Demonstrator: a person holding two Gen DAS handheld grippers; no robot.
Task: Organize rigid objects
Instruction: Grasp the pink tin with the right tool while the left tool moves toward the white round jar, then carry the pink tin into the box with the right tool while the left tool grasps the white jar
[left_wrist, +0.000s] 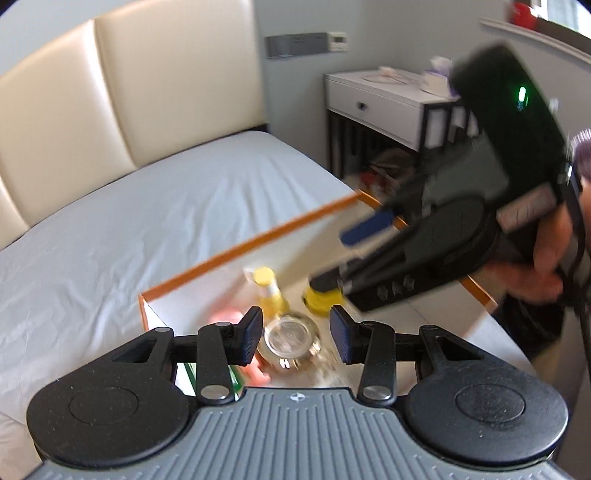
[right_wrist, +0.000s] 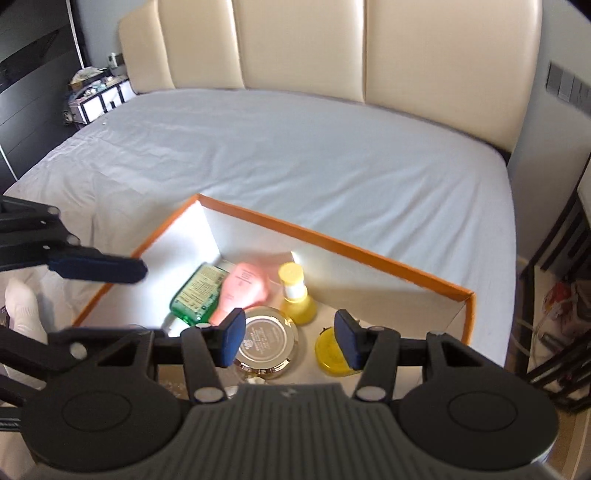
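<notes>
Five small things are sitting inside a white box with an orange rim (right_wrist: 334, 242) that is resting on the grey sheet of a bed (right_wrist: 295, 147): a green bottle (right_wrist: 197, 291) lying on its side, a pink tube (right_wrist: 242, 290) lying against it, a yellow-capped bottle (right_wrist: 295, 295) standing upright, a round silver-lidded jar (right_wrist: 266, 341), and a low yellow jar (right_wrist: 332, 352) near the box's right wall. Both claws are hovering over the box with jaws spread apart and gripping nothing. Left gripper (left_wrist: 295, 334) is framing the silver jar between its blue pads. Right gripper (right_wrist: 290, 339) is hanging above the silver and yellow jars. A padded cream headboard (right_wrist: 369, 48) is standing behind the bed, and a white nightstand (left_wrist: 373, 99) is sitting beside it.
</notes>
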